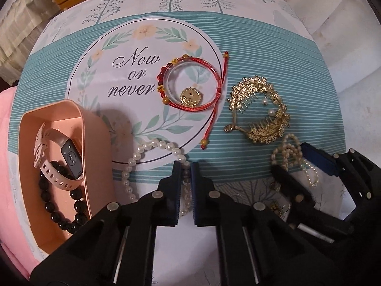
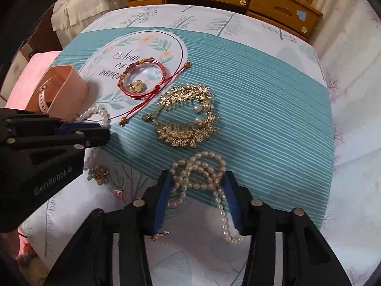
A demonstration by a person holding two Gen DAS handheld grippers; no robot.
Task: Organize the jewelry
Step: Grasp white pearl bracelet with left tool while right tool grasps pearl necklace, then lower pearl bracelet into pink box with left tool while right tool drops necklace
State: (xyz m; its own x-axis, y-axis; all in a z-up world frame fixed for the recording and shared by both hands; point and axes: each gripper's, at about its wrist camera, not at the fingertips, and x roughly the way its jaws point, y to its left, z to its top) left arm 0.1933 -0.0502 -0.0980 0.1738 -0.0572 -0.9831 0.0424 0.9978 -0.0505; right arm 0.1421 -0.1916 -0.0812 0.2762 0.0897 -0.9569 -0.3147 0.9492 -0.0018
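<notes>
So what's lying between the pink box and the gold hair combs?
The red cord bracelet with a gold coin charm inside its loop lies between the pink box and the gold hair combs, clearest in the left wrist view.

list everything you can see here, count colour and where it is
pink box: 1, peach-pink, left edge of the cloth
watch: 1, pale pink strap, inside the box
bead bracelet: 1, black, inside the box
red cord bracelet: 1, red with gold charm, on the round print
gold hair combs: 2, gold with pearls, on the teal stripes
round pearl strand: 1, white, beside the box
small pearl strand: 1, cream, near edge of the stripes
flower brooch: 1, gold, white cloth
left gripper: 1, black, shut on the round pearl strand
right gripper: 1, black, jaws either side of the small pearl strand
</notes>
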